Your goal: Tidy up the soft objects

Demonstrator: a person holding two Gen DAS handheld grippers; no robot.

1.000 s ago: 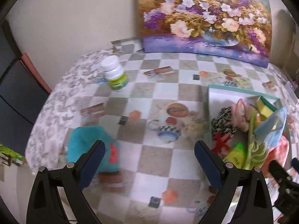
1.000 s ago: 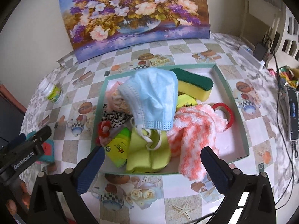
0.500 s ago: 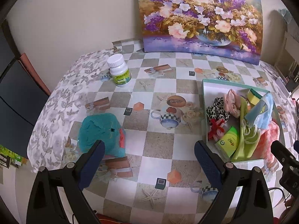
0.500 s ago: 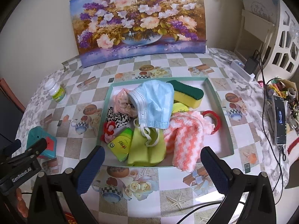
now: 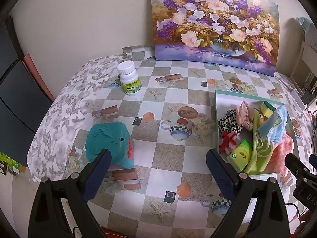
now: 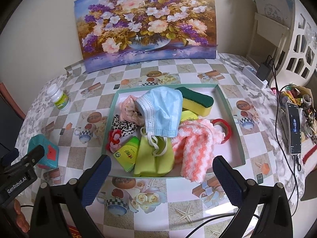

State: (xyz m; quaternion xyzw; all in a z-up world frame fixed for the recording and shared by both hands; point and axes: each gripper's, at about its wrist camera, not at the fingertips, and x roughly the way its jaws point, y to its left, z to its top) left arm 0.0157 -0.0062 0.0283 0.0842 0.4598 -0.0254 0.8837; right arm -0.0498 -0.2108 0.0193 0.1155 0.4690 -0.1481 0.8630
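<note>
A green-rimmed tray (image 6: 230,107) holds a blue face mask (image 6: 164,111), a yellow-green sponge (image 6: 196,101), a pink-and-white fuzzy cloth (image 6: 195,148), a yellow-green cloth (image 6: 154,158), a leopard scrunchie (image 6: 122,126), a pink scrunchie (image 6: 129,110) and a green packet (image 6: 126,153). The tray also shows in the left wrist view (image 5: 217,107). A teal soft block (image 5: 109,138) lies on the table left of the tray. My left gripper (image 5: 158,164) is open and empty, above the table between block and tray. My right gripper (image 6: 161,175) is open and empty, over the tray's near edge.
A white pill bottle (image 5: 129,81) stands at the back left. A flower painting (image 6: 146,25) leans on the wall. A phone (image 6: 294,128), cables and a charger (image 6: 264,71) lie at the right. The table edge drops off on the left (image 5: 49,129).
Both grippers have pulled back and up from the table, so more of it shows. The teal block and the tray's contents stay where they were.
</note>
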